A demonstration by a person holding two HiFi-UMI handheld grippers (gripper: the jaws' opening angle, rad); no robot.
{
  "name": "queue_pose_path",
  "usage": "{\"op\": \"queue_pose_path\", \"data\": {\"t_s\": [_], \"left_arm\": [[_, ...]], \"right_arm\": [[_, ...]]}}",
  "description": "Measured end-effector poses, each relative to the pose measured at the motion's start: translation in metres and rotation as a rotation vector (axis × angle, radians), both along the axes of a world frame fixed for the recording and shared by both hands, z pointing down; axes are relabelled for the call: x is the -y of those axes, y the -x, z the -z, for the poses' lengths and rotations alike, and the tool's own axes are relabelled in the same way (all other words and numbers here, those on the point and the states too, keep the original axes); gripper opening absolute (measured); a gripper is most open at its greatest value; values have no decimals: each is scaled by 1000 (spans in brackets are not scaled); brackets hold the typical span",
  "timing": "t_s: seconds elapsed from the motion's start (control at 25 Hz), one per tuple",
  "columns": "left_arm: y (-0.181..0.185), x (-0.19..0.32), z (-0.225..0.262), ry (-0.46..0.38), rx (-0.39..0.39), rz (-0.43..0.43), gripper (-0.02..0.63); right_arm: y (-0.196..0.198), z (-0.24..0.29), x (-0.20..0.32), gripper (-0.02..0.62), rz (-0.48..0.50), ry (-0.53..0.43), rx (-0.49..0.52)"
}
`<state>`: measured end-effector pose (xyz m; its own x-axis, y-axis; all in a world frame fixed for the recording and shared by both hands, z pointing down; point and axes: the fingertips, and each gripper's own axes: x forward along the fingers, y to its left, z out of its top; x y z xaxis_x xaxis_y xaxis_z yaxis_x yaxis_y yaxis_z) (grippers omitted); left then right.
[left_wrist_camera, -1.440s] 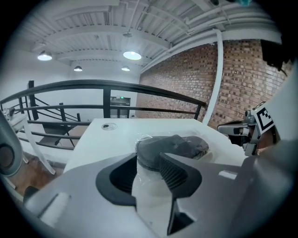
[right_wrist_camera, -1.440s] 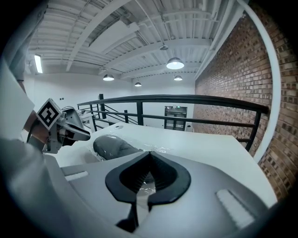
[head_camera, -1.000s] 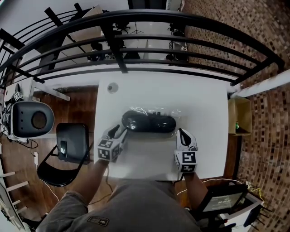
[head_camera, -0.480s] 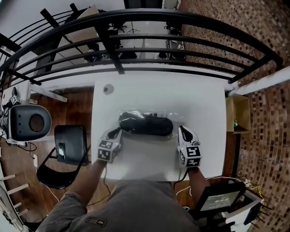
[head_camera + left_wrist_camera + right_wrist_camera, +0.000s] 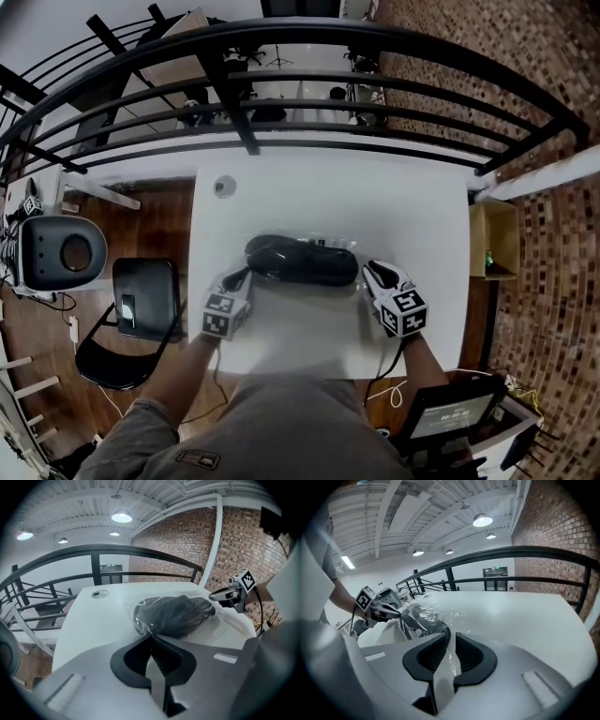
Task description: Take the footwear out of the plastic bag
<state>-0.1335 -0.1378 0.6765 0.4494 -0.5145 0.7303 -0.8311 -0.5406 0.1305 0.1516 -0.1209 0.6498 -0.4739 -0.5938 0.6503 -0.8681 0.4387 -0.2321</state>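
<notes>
A black shoe (image 5: 302,260) lies inside a clear plastic bag in the middle of the white table (image 5: 394,202). My left gripper (image 5: 246,275) is at the bag's left end, shut on a pinch of the plastic. The left gripper view shows its tips (image 5: 150,637) meeting on the film just in front of the shoe (image 5: 176,613). My right gripper (image 5: 367,270) is at the bag's right end. Its jaws (image 5: 451,637) are opening, with a strip of film loose in the narrow gap. The shoe (image 5: 424,623) lies just beyond them.
A small round disc (image 5: 222,187) sits on the table's far left corner. A black railing (image 5: 281,84) runs along the far side. A black chair (image 5: 145,300) stands left of the table and a cardboard box (image 5: 495,239) to its right.
My left gripper went from wide open to shut on the bag's left end. My right gripper has turned its tips toward the bag's right end.
</notes>
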Motion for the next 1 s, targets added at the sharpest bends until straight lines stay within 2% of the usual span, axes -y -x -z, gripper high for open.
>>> {"op": "queue_pose_path", "data": {"t_s": [0.24, 0.4, 0.64, 1.0], "left_arm": [[3, -3, -4, -27, 11, -21, 2], [1, -4, -5, -34, 8, -31, 2], [4, -5, -6, -52, 10, -21, 2], [6, -5, -9, -80, 9, -20, 2]], "right_arm": [[6, -8, 4, 123, 91, 89, 129], [2, -12, 10, 120, 114, 117, 131], [13, -12, 11, 114, 219, 155, 148], [17, -5, 2, 202, 364, 298, 270]]}}
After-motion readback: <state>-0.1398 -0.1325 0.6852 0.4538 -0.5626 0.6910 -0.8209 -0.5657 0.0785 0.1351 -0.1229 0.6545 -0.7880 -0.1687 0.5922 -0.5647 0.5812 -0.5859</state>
